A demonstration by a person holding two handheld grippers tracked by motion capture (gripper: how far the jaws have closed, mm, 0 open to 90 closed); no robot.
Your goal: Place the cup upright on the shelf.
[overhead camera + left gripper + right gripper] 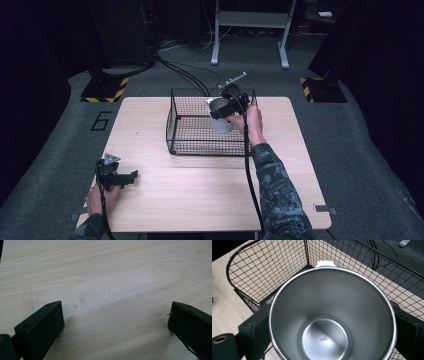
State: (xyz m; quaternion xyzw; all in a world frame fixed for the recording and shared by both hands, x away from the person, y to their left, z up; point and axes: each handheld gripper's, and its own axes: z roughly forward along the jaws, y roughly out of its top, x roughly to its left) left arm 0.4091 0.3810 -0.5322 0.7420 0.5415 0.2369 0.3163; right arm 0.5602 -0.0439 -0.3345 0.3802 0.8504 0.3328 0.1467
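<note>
While my right gripper [223, 111] clamped the steel cup [220, 116] above the wire basket [192, 131], I judged lowering it level was safest; my left gripper [131, 176] rested open near the basket.

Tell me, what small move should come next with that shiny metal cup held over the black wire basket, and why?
Probably lower it a little. The right gripper has its black jaws clamped on both sides of the shiny steel cup, which hangs above the black wire basket, seemingly not yet on its floor. Easing down before opening would avoid a drop. The left gripper rests open on the pale wooden table.
</note>
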